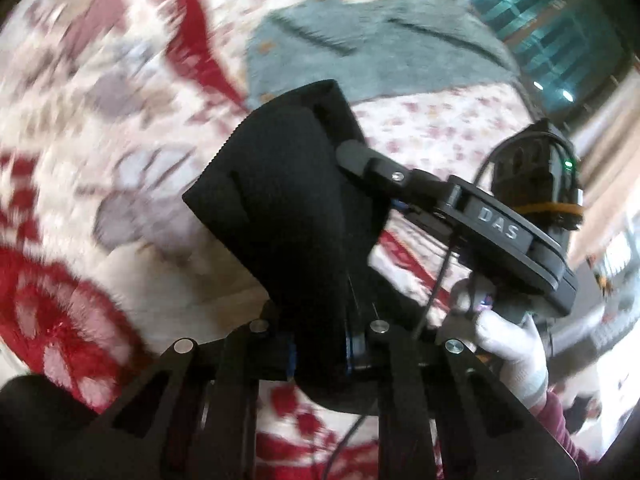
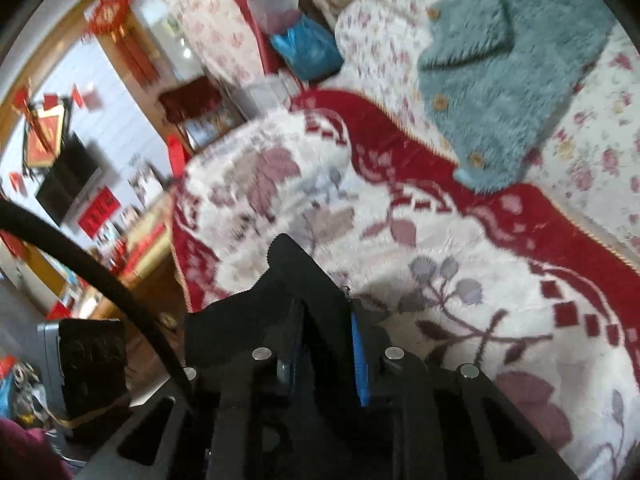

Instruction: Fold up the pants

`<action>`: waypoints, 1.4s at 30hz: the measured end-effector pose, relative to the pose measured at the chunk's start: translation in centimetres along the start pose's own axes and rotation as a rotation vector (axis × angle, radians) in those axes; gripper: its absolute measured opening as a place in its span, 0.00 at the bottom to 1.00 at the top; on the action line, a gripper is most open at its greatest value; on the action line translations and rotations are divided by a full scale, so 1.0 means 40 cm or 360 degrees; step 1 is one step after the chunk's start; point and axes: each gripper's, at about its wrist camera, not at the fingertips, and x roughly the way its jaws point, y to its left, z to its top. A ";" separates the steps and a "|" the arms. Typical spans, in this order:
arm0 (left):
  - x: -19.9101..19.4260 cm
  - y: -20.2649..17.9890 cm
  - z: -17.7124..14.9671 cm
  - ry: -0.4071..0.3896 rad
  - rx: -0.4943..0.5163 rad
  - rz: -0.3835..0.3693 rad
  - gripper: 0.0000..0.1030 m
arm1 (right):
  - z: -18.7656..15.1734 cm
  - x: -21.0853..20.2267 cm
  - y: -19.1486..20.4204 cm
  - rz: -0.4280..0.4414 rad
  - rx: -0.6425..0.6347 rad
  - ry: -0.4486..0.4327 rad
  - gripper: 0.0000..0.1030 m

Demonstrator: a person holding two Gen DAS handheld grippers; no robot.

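Note:
A teal fuzzy garment with wooden buttons point(image 2: 504, 64) lies flat on the floral bedding at the upper right; it also shows in the left wrist view point(image 1: 360, 56) beyond my fingers. No pants are clearly identifiable. My left gripper point(image 1: 280, 184) is shut with nothing between its black fingers, held above the red-and-cream blanket. My right gripper point(image 2: 296, 280) is also shut and empty above the same blanket. The right gripper's body point(image 1: 504, 224), held by a white-gloved hand, sits just right of my left fingers.
A red-and-cream floral blanket point(image 2: 360, 208) covers the bed, over a small-flowered sheet point(image 2: 592, 128). A blue plastic bag point(image 2: 304, 48) and clutter lie past the bed's far edge. A room with red decorations and a television point(image 2: 68, 184) is at left.

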 end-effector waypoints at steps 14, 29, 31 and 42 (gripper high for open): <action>0.014 -0.394 -0.119 0.0064 0.0684 -0.0206 0.15 | -0.110 -0.454 -0.066 -0.0044 0.0203 -0.0451 0.19; 0.182 -0.489 -0.247 0.0363 0.0809 -0.0143 0.15 | -0.308 -0.605 -0.209 -0.0204 0.0517 -0.0566 0.18; 0.189 -0.492 -0.256 0.0370 0.0821 -0.0135 0.15 | -0.321 -0.609 -0.221 -0.0216 0.0539 -0.0564 0.18; 0.208 -0.490 -0.275 0.0413 0.0832 -0.0123 0.15 | -0.407 -0.633 -0.267 -0.0260 0.0732 -0.0540 0.18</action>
